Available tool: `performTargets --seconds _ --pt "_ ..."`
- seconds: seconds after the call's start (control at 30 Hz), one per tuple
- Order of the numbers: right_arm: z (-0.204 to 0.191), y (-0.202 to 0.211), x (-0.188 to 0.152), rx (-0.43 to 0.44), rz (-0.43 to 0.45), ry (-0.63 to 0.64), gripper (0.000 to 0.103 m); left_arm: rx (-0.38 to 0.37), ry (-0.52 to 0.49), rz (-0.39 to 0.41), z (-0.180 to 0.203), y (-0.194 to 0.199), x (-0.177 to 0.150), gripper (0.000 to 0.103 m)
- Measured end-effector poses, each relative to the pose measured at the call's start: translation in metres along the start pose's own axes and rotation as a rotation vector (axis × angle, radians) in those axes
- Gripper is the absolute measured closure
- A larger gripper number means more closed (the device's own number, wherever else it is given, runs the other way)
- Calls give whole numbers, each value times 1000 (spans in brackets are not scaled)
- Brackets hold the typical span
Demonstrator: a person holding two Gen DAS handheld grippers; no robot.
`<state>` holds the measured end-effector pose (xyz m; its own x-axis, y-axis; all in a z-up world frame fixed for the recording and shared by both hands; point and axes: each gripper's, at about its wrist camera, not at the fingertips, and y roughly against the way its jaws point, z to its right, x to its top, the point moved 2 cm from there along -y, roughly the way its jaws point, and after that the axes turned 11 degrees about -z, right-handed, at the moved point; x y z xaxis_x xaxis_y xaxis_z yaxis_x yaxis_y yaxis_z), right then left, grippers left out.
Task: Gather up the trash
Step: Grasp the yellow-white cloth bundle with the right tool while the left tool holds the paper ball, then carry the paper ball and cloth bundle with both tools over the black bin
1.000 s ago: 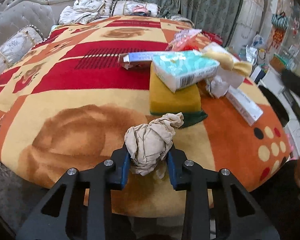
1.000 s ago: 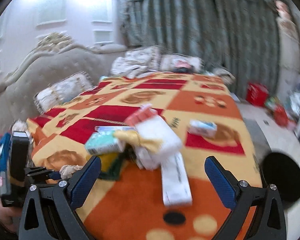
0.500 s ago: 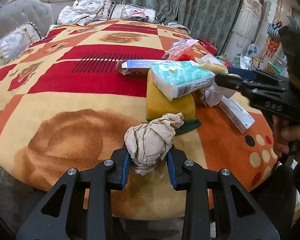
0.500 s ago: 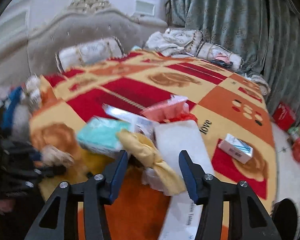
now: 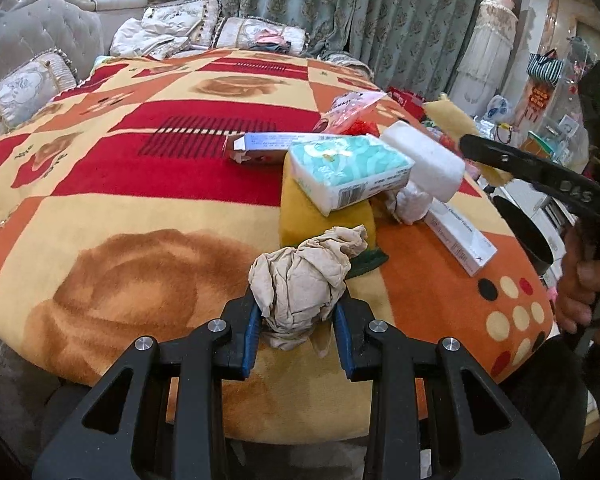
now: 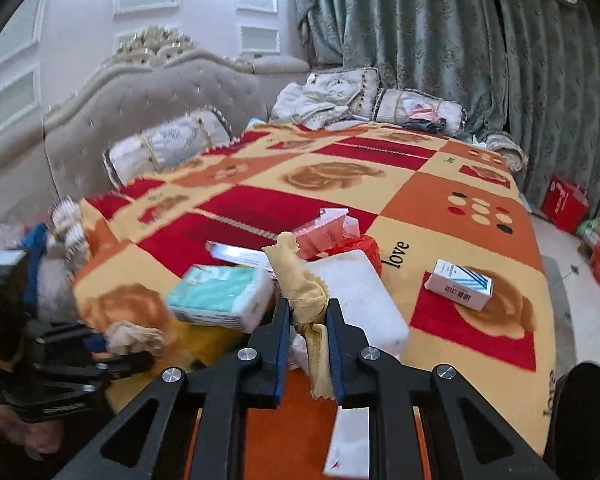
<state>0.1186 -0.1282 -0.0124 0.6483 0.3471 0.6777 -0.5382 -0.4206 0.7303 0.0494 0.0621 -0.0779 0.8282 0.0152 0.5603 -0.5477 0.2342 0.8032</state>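
Since a second ago the right gripper [image 6: 308, 320] has swung in and its jaws have just closed, now pinching the yellow cloth [image 6: 300, 280] among clutter near the bed's [image 5: 140, 208] foot edge; the left gripper [image 5: 298, 330] keeps clamping a crumpled tissue [image 5: 304, 276].

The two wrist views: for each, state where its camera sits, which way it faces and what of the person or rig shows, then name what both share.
Left wrist: on the left gripper, facing across the patterned blanket; jaws clamp a crumpled beige paper wad; right gripper and a hand show.
Right wrist: on the right gripper, facing the grey tufted headboard; jaws just closed on a yellow cloth.
Shared: teal tissue pack, both grippers.
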Motion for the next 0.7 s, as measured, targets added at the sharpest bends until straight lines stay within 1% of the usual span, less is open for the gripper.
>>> performTargets --seconds 0.13,0.2,0.27,0.33,0.43,0.53,0.63,0.7 --pt "6 24 -2 7 29 -77 87 -15 -2 25 2 7 0 74" --pt "9 35 -4 -23 31 -101 87 -27 -4 31 5 10 0 74" --pt "9 43 -7 -76 15 -112 87 -41 -17 40 10 14 -1 74" --pt "11 52 -11 -96 5 -121 87 -54 -34 53 16 19 -1 74" --pt "12 61 -16 -101 16 -115 87 -76 -62 65 27 26 -3 74" --pt "17 65 -21 -95 39 -124 87 -94 -72 51 34 27 -2 74" --pt "31 63 -29 -82 60 -164 87 -108 -71 40 39 28 2 74" --pt "47 59 -33 -60 58 -201 87 -119 -70 34 44 29 6 74"
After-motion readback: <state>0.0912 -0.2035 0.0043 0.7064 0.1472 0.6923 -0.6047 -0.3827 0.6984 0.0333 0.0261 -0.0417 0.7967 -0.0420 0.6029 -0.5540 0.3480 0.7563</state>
